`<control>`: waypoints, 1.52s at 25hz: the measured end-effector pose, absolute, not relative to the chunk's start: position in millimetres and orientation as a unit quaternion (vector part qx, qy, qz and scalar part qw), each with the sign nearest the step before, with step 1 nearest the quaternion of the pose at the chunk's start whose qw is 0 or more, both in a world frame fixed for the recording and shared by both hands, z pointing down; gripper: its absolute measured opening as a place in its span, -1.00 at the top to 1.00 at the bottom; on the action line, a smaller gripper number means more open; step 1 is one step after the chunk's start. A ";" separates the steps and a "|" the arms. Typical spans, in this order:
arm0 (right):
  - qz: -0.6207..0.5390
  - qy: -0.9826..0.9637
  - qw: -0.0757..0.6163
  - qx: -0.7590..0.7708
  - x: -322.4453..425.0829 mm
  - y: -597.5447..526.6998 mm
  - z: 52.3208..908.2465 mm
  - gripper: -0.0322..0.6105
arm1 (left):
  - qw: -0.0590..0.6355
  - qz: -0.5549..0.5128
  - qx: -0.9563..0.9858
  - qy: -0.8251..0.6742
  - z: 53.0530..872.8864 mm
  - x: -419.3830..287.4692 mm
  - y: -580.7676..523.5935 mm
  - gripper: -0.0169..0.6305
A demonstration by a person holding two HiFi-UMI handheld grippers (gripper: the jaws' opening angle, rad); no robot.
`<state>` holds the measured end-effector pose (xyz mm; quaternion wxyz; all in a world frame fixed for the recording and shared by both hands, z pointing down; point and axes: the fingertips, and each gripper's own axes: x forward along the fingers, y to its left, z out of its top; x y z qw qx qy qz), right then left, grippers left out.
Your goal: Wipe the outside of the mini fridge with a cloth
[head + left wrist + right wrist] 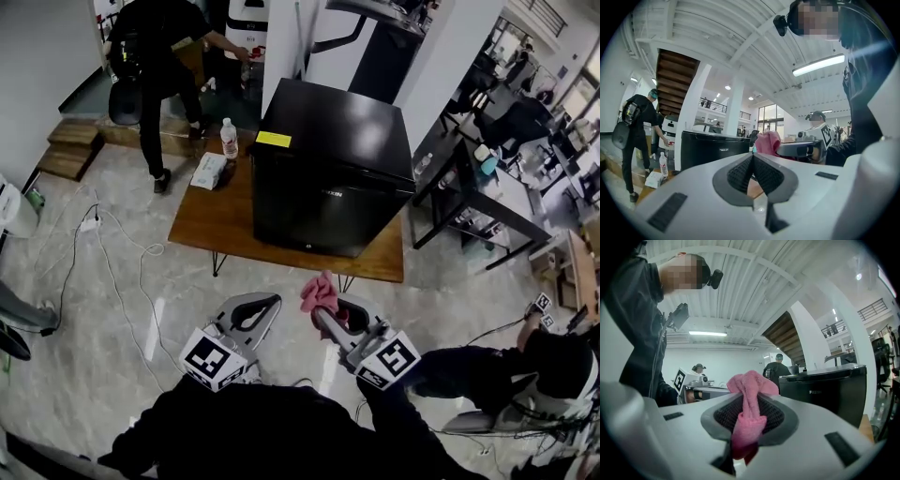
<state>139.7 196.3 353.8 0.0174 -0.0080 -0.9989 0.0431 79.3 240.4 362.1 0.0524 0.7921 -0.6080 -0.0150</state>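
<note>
- Mini fridge (333,169): black, door shut, set on the right half of a low wooden table (216,225), front face turned toward the near edge. A yellow label (274,139) is noted at the front left corner of its top.
- A water bottle (229,139) and a white packet (208,171) are placed toward the table's far left corner, apart from the fridge.
- Right gripper (330,317): jaws pinched on a pink cloth (749,404). The cloth is bunched between the pads, with a fold standing up past the tips.
- Left gripper (753,171): jaws pressed together, with nothing caught between them.
- Both grippers are held out in front of the table's near edge, side by side. The cloth is well apart from every face of the fridge.
- Progress, as judged: the cloth is secured, but no wiping contact is shown. The top, front and both sides are all taken to be left. No wet streaks can be made out on the glossy top, though glare makes this uncertain.
- A person (159,66) is seen standing beyond the table's far left corner.
</note>
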 end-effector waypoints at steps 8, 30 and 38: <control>-0.003 -0.999 0.044 -0.010 84.6 183.7 325.7 0.62 | 0.042 -0.009 0.784 -0.619 339.9 13.7 241.3 0.93; -0.195 -0.972 0.105 -0.078 -77.7 -65.1 202.2 0.62 | -0.064 0.024 0.757 -0.650 195.7 -126.9 7.9 0.93; -0.196 -0.963 0.146 -0.113 -119.8 -149.4 208.8 0.62 | -0.064 0.038 0.736 -0.673 188.0 -158.3 -86.4 0.93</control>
